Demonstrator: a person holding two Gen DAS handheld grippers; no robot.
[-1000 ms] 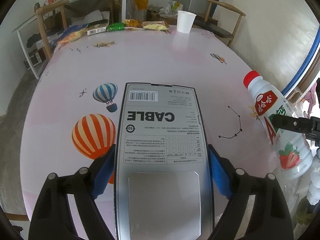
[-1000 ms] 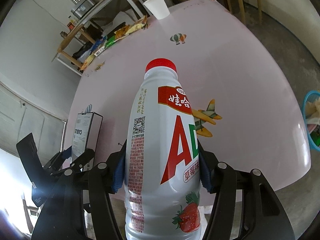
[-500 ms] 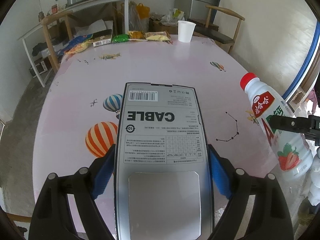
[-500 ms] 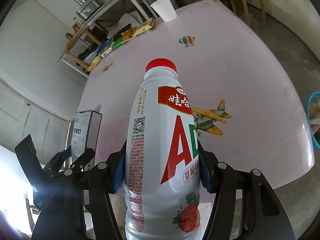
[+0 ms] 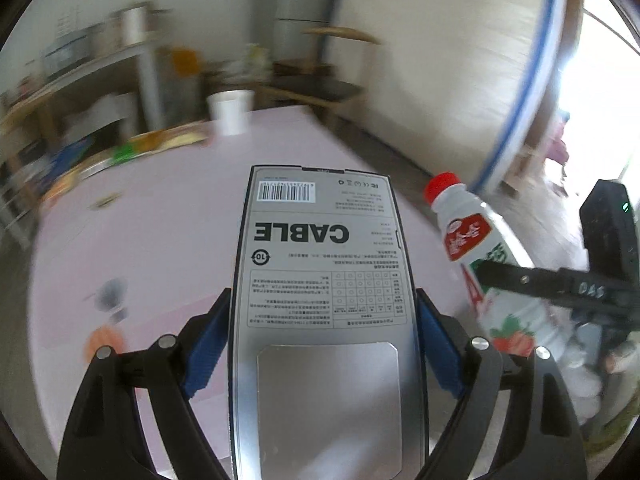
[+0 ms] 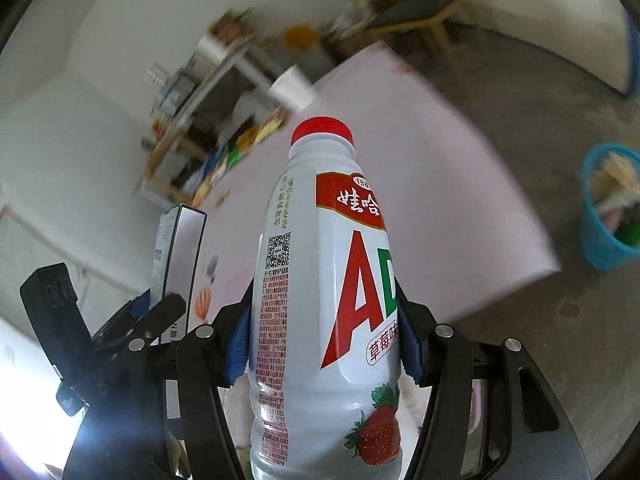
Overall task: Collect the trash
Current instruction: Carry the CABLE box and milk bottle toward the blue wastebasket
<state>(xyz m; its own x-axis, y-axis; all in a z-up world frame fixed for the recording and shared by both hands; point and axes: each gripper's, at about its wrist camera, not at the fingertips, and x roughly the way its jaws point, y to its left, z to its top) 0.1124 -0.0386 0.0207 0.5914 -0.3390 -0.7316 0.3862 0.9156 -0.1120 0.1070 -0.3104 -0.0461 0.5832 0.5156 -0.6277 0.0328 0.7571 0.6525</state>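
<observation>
Left tongs [image 5: 322,344] clamp the grey CABLE carton [image 5: 322,280], right tongs [image 6: 322,344] the white strawberry-milk bottle [image 6: 324,280], above the pink desk [image 6: 440,184]; carry both level to the blue plastic bin [image 6: 600,248].

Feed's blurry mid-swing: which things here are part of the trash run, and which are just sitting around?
In the job: cable box in left gripper; strawberry drink bottle in right gripper; blue bin.

Lying about: paper cup, snack wrappers, wooden chair.
</observation>
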